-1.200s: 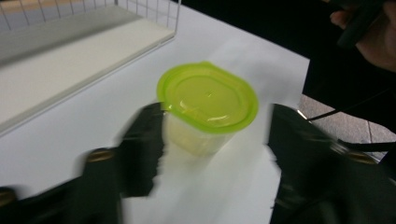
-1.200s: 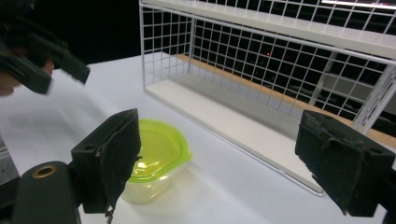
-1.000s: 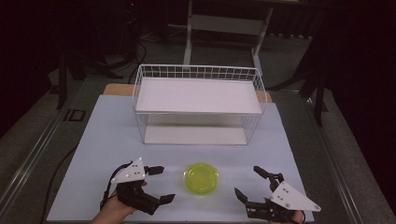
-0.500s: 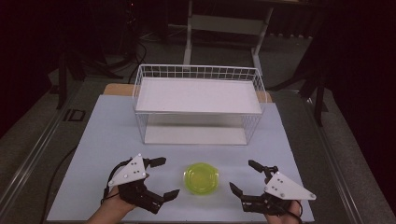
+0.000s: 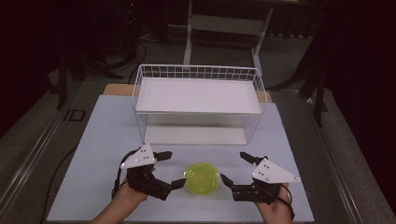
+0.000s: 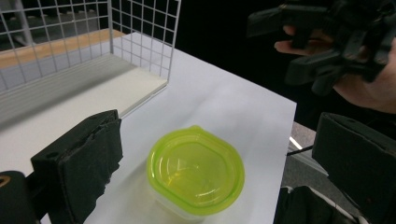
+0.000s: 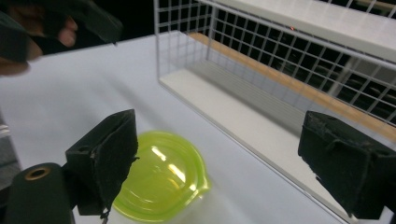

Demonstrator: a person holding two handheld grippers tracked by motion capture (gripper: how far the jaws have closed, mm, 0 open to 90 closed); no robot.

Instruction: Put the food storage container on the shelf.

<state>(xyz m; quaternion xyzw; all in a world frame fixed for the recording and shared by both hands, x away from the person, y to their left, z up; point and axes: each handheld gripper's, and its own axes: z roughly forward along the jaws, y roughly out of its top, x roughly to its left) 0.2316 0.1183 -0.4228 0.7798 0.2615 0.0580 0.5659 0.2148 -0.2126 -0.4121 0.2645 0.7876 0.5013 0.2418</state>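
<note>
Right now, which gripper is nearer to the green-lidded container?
Left. The left gripper sits just beside the green-lidded container, its near jaw tip almost at the rim, jaws open. The right gripper is on the opposite side, a bit farther off, also open.

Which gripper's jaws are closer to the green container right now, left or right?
The left gripper: in the high view its nearer jaw tip nearly touches the rim of the green container, while the right gripper shows a clear gap of white table.
</note>
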